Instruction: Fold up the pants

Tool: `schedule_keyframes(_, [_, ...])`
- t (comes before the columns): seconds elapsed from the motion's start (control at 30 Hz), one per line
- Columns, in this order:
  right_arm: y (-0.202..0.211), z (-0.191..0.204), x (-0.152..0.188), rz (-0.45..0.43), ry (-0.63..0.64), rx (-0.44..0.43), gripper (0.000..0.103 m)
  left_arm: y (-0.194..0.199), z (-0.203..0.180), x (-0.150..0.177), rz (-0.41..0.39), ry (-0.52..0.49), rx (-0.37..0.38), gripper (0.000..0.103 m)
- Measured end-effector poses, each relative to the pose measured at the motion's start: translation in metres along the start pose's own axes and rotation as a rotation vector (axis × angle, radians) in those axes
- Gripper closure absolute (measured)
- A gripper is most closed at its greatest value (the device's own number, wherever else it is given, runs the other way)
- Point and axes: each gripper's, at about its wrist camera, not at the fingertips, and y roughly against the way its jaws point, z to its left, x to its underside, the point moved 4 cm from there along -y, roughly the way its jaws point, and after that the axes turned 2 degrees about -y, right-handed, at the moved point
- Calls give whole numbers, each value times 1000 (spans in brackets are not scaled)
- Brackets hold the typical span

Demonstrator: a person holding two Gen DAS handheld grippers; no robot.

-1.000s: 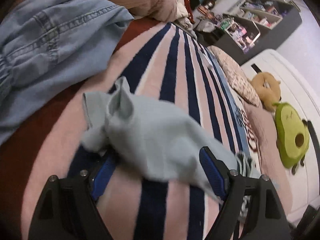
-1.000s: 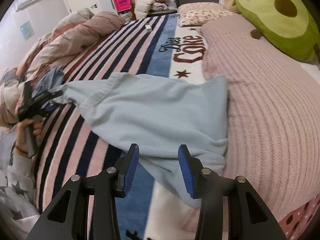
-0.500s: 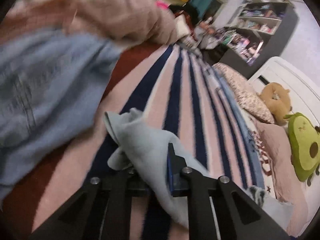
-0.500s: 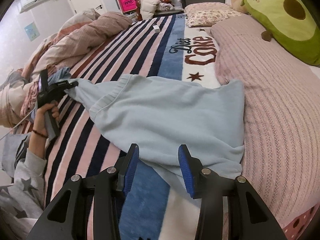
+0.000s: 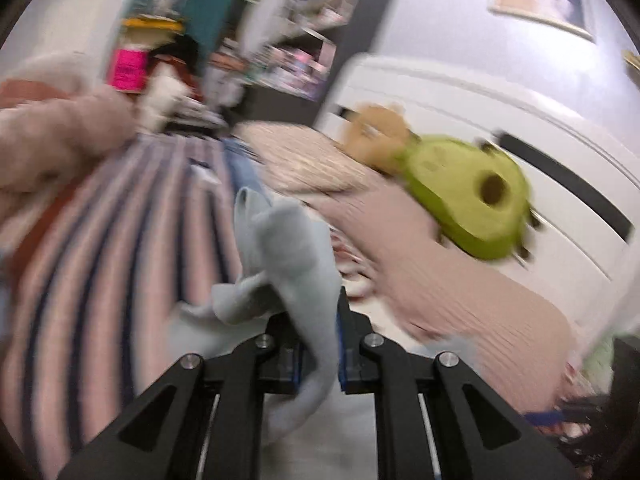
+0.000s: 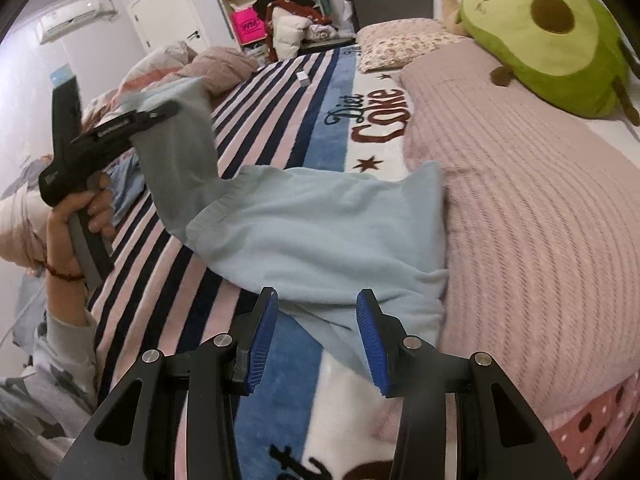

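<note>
Light blue pants (image 6: 320,236) lie spread across the striped bed blanket (image 6: 280,92). My left gripper (image 5: 318,344) is shut on one end of the pants (image 5: 288,256) and holds that end lifted above the bed; it also shows in the right wrist view (image 6: 160,114), up at the left, with the cloth hanging down from it. My right gripper (image 6: 316,336) is open and empty, its blue pads just above the near edge of the pants.
A pink knitted cover (image 6: 540,200) lies to the right of the pants. A green avocado plush (image 6: 548,36) and a floral pillow (image 6: 404,42) sit at the far right. A heap of pink bedding (image 6: 216,66) and denim (image 6: 124,184) lies at the left.
My left gripper has shut on the pants end, lifted it off the bed and swung towards the right. The right gripper stays open over the near edge.
</note>
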Motion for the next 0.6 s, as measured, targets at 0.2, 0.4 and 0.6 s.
schedule_keyframes(0.2, [5, -23, 2, -9, -50, 35, 67, -54, -58, 39, 161, -131, 128, 93])
schedule_keyframes(0.4, [-10, -40, 2, 14, -103, 44, 67, -75, -72, 67, 297, -136, 215, 88])
schedule_keyframes(0.6, [-20, -35, -4, 11, -111, 32, 61, -52, -72, 54, 278, -110, 316, 51])
